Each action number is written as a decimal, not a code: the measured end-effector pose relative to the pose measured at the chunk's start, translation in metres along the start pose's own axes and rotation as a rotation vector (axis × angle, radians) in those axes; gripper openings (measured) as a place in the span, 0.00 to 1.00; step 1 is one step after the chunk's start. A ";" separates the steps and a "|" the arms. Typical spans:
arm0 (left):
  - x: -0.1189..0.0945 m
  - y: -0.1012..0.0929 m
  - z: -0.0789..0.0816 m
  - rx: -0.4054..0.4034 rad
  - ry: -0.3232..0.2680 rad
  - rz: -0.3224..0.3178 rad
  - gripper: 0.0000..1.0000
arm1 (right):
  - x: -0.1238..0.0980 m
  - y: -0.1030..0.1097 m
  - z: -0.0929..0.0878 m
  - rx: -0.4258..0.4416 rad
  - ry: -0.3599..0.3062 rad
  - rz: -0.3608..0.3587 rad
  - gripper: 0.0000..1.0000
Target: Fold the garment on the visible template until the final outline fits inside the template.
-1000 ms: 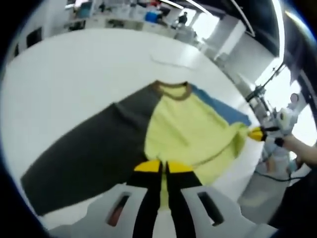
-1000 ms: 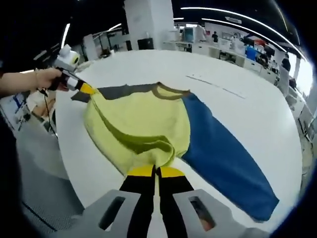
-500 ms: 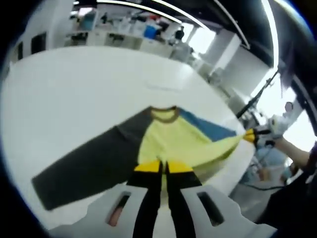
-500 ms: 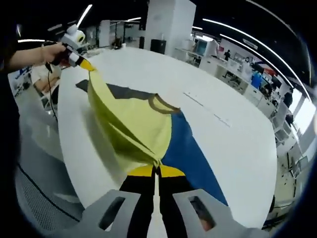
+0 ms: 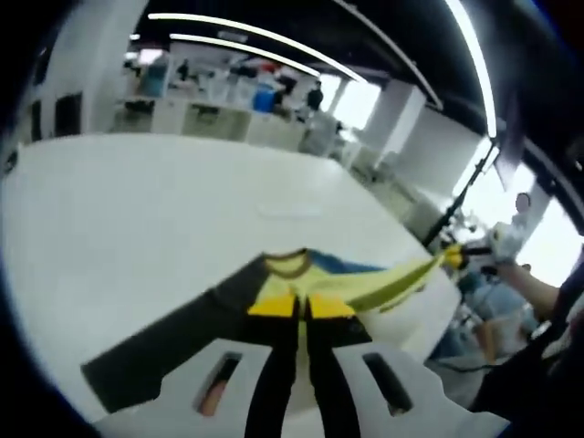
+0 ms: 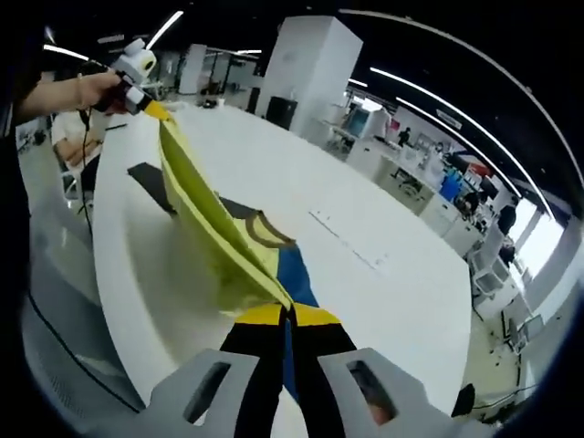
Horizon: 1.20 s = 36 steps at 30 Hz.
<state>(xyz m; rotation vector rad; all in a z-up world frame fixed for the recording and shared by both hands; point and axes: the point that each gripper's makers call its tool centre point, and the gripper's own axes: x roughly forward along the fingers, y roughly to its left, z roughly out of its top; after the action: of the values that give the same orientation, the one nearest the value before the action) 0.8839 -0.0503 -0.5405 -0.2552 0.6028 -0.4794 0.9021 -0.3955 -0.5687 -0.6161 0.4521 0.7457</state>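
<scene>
I held the shirt (image 6: pixel 219 228) up over the white table (image 6: pixel 383 274) with both claws. Its body was yellow, with a brown collar (image 6: pixel 265 230), one dark grey sleeve (image 5: pixel 164 342) and one blue sleeve (image 6: pixel 294 274). The yellow part was pulled tight between the two claws, like a long flat strip. The sleeves and collar lay on the table below it.

My left claw (image 5: pixel 300 307) was pinched together on the yellow hem. My right claw (image 6: pixel 288 315) was pinched on the hem too. In the left gripper view, the right claw (image 5: pixel 453 258) showed far off past the table's edge, with a hand (image 5: pixel 502 246) holding it. In the right gripper view, the left claw (image 6: pixel 155 109) showed up high beyond the table, with a hand (image 6: pixel 96 89) on it.

A thin pale line (image 6: pixel 345 239) lay on the table past the collar. I could not tell what it was. Behind the table stood desks (image 5: pixel 210 114) and a big white pillar (image 6: pixel 310 68). The raised yellow cloth hid part of the table from me.
</scene>
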 end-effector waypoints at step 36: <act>-0.039 -0.002 -0.109 -0.117 0.157 0.029 0.00 | -0.034 0.074 -0.025 -0.091 -0.006 0.209 0.02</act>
<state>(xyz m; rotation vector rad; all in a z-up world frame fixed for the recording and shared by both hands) 0.7902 -0.0430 -0.6080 -0.3215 0.7886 -0.4391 0.8218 -0.3859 -0.5934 -0.6581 0.4838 0.9714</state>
